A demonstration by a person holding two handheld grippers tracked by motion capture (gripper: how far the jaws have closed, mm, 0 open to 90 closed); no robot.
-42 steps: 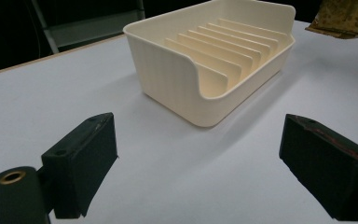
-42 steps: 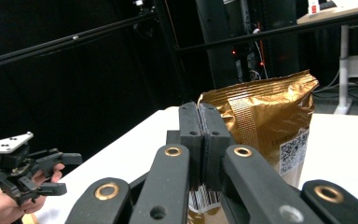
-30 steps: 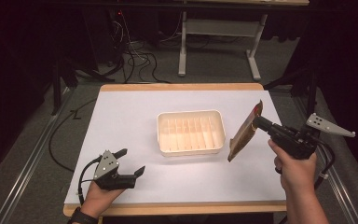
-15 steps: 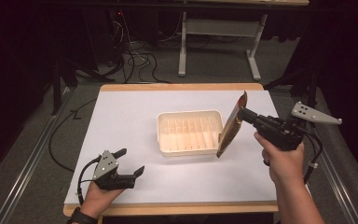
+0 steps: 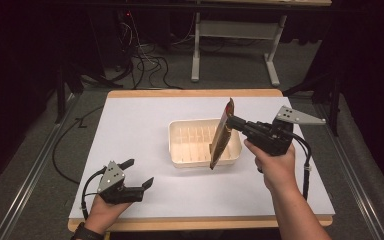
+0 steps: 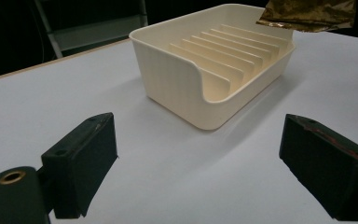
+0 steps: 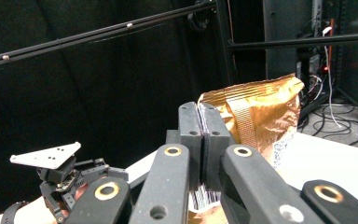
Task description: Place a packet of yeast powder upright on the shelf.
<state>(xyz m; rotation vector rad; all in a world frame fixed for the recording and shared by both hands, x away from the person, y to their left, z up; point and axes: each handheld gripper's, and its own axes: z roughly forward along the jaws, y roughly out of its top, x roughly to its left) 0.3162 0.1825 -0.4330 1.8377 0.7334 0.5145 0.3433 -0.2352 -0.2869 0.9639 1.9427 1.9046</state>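
The right tool [image 5: 231, 121] is clamped on a crinkled, coppery foil pouch [image 5: 221, 137] hanging edge-on over the cream plastic ribbed tray [image 5: 180, 145] on the matte white worktop [image 5: 130, 125], while the left tool [image 5: 139, 175] rests with jaws apart.

The right gripper [image 5: 231, 120] is clamped on the upper part of a copper-coloured foil pouch [image 5: 221, 137], which hangs upright above the right end of the cream slotted tray [image 5: 190, 149]; the tray sits at the middle of the white table [image 5: 135, 125]. The left gripper [image 5: 139, 174] rests near the table's front left corner, jaws spread with nothing between them, well apart from the tray
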